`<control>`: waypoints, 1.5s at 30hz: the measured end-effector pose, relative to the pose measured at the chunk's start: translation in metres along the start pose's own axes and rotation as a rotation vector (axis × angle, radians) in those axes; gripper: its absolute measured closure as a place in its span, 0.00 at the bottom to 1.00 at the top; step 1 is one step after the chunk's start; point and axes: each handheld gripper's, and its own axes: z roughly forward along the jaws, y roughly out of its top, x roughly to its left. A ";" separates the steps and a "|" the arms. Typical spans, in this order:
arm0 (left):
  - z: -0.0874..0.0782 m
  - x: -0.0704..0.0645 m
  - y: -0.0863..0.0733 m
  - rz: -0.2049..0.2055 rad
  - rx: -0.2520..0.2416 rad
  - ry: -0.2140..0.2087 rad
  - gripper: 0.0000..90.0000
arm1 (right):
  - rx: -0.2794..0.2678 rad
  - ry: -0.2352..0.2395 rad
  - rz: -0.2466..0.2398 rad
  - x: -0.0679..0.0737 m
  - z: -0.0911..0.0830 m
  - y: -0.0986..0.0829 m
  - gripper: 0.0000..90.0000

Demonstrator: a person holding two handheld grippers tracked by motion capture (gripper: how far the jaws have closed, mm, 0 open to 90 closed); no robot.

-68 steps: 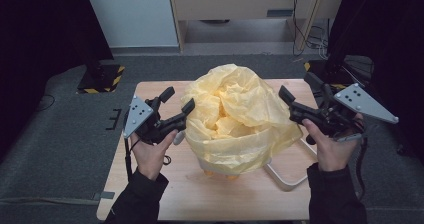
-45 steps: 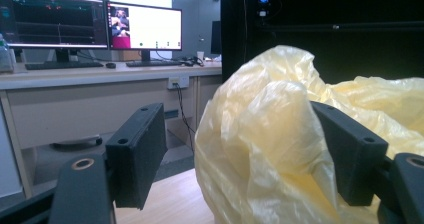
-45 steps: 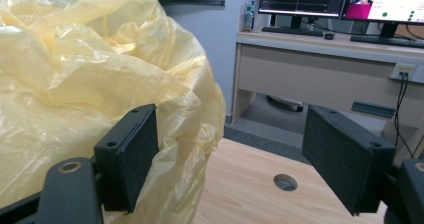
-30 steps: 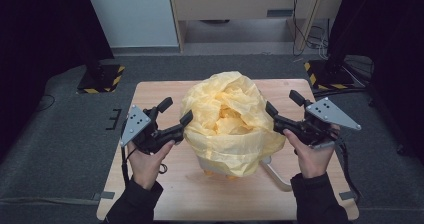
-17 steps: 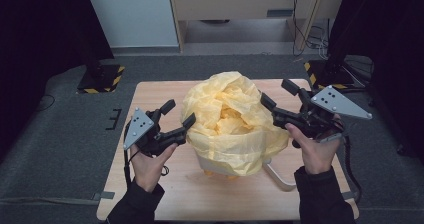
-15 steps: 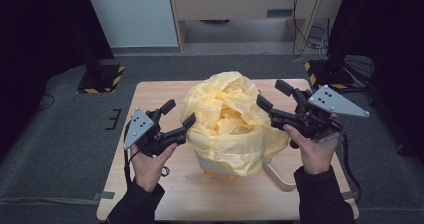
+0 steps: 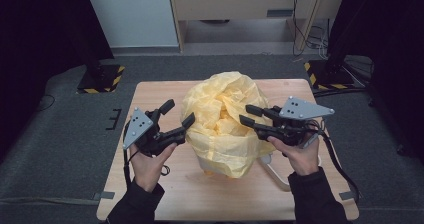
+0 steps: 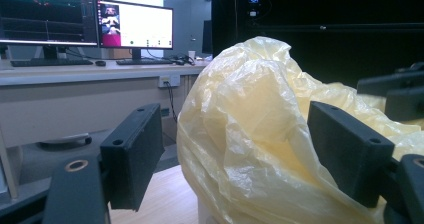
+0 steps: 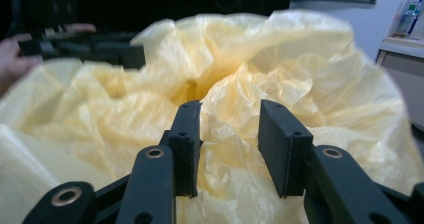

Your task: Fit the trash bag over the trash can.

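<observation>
A crumpled yellow plastic bag [image 7: 222, 119] is draped over a white container [image 7: 206, 165] in the middle of the wooden table [image 7: 200, 199]. My left gripper [image 7: 180, 112] is open at the bag's left side. In the left gripper view the bag [image 8: 250, 134] bulges between my wide jaws [image 8: 235, 159]. My right gripper [image 7: 245, 113] reaches into the bag's top from the right, also open. In the right gripper view a fold of the bag [image 9: 235, 84] lies between my jaws [image 9: 231, 134], which stand close together.
A white loop [image 7: 276, 178] lies on the table right of the container. Black stand bases with yellow stripes [image 7: 100, 79] [image 7: 325, 76] sit on the floor behind the table's two back corners. A desk with monitors [image 8: 85, 24] stands beyond the bag.
My right gripper has moved left and down onto the top of the bag, and its jaws have drawn closer. The left gripper has barely moved. The bag's top has sunk a little.
</observation>
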 end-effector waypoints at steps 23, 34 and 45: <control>-0.001 0.002 -0.002 -0.004 -0.015 -0.004 0.25 | -0.231 -0.069 0.111 -0.016 -0.015 0.045 0.32; 0.000 0.001 -0.003 -0.012 -0.023 -0.003 0.25 | -0.219 -0.042 0.091 -0.010 0.004 0.079 0.28; 0.000 0.001 -0.004 -0.012 -0.025 0.000 0.25 | -0.205 -0.037 0.089 -0.003 0.028 0.095 0.27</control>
